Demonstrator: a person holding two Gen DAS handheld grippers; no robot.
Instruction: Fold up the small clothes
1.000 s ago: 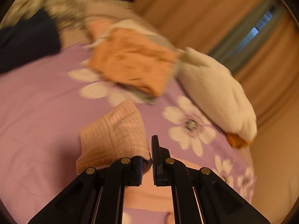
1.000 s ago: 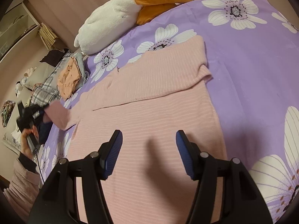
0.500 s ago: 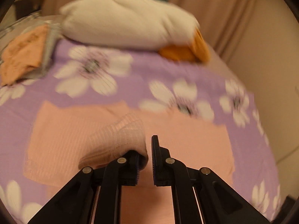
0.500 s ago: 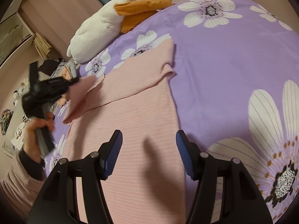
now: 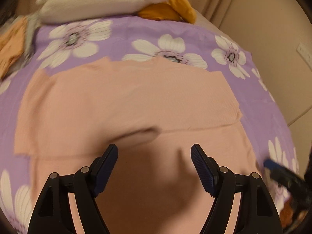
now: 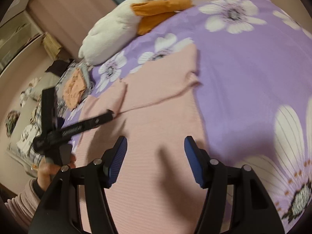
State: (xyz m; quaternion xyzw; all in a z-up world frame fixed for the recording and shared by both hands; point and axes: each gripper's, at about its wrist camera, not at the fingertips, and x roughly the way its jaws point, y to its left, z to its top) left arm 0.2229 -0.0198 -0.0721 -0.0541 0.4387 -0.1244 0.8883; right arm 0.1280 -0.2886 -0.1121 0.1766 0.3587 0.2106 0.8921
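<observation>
A pale pink ribbed garment (image 5: 126, 101) lies spread on the purple flowered bedspread (image 5: 136, 31), with both sleeves folded in across the body. My left gripper (image 5: 154, 156) is open and empty just above the garment's middle. In the right wrist view the same garment (image 6: 156, 132) lies under my right gripper (image 6: 155, 150), which is open and empty. The left gripper also shows there (image 6: 112, 114), hovering over the folded left sleeve. The right gripper's blue fingertip (image 5: 270, 163) shows at the right edge of the left wrist view.
A white and orange plush toy (image 6: 120, 25) lies at the head of the bed. A stack of folded clothes with an orange piece on top (image 6: 75, 87) sits at the far left beside plaid fabric. A shelf and a curtain stand behind.
My left gripper carried the left sleeve across the garment, opened and let it go; the sleeve now lies folded on the body. The right gripper stayed open over the garment's lower part.
</observation>
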